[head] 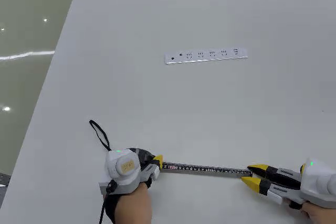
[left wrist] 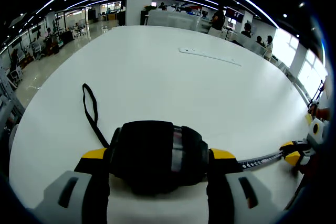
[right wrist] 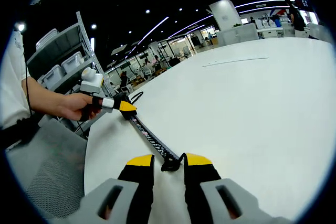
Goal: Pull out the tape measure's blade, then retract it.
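Observation:
A black tape measure case (left wrist: 157, 153) sits clamped between the yellow-tipped jaws of my left gripper (left wrist: 157, 156), low on the white table (head: 157, 93). In the head view the case (head: 142, 157) is at the bottom left, under the left gripper (head: 151, 165). Its dark blade (head: 205, 169) runs out flat to the right across the table. My right gripper (head: 253, 176) is shut on the blade's end hook (right wrist: 170, 163). The blade (right wrist: 149, 137) stretches away toward the left gripper (right wrist: 125, 107). A black wrist strap (head: 100, 134) trails from the case.
A white power strip (head: 206, 55) lies flat in the middle of the table, well beyond the tape. The table's left edge (head: 47, 82) drops to a shiny floor. Shelves with bins (right wrist: 58, 61) and a grey chair (right wrist: 47, 171) stand to my left.

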Demonstrator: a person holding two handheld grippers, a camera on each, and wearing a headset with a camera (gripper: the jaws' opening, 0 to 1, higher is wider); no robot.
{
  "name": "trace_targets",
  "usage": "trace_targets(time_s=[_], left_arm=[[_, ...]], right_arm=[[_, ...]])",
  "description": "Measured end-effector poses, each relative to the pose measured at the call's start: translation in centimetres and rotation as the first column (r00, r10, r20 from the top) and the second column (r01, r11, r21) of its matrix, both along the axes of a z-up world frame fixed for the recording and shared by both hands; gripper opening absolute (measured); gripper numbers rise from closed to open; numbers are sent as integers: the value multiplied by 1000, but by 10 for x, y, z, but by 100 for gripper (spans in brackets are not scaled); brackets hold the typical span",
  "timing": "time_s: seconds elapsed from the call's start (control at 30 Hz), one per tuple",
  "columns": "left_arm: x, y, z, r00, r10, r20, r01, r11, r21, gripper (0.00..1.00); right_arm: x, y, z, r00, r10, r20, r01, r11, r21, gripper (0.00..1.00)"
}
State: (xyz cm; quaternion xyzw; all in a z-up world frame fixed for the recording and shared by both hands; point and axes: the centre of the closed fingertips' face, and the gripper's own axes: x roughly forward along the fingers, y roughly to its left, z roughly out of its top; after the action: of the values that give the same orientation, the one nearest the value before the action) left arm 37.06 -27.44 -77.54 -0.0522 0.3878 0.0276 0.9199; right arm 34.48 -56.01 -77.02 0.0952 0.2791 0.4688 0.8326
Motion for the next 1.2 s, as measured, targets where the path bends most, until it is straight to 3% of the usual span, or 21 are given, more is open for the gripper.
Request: trace_targets(time_s=[0.37,0.9,1.2], left_arm=[[0,0,-1,1000,1,-1,-1,1000,-2,74],[0,0,-1,1000,-1,-7,1,1000,-4,74],[-1,0,-1,1000,-4,-14,4,1000,-5,74]], right_arm=[[-1,-2,-2,1000,15,-1,-15,1000,-7,14],[-3,-2,-2,997,37,71,-35,999,-30,12],[-4,-1,-3,995,47,86,-44,998,-42,12]])
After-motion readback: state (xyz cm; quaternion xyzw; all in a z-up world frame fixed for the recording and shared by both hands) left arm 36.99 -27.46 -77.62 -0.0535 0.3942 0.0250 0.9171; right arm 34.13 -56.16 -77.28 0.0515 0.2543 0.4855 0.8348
